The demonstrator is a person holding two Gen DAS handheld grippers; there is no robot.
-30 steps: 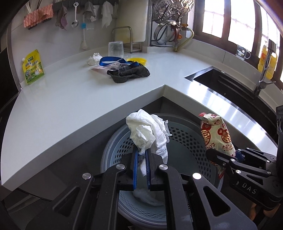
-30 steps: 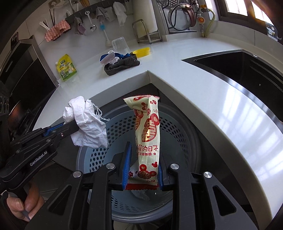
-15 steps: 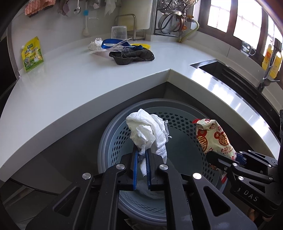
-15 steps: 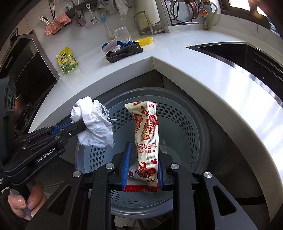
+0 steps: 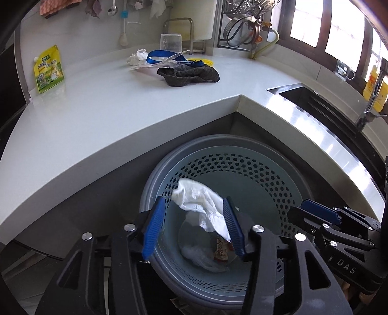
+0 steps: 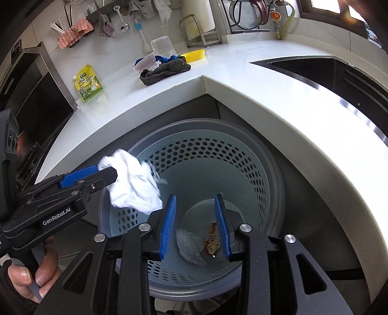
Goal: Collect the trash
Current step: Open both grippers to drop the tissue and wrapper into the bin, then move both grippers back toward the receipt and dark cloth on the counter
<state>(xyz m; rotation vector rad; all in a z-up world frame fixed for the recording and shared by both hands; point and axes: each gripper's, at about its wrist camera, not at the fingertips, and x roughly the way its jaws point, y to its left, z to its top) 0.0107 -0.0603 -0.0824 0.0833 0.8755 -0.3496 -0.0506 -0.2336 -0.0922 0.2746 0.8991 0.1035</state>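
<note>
left tongs (image 5: 194,225) opening, white tissue (image 5: 206,206) loose between (touching one pad) | right tongs (image 6: 195,226) opening, empty | snack wrapper (image 6: 212,240) in bin (image 6: 264,184)

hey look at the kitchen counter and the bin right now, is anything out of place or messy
Yes, one cluster. At the back of the white counter, a crumpled dark cloth lies in a heap beside a blue strap and a wad of clear plastic. The snack wrapper already lies at the bottom of the bin.

A home kitchen, probably: white countertop (image 5: 101,114), steel sink (image 6: 315,72), utensils hung on the wall (image 6: 123,21)
</note>
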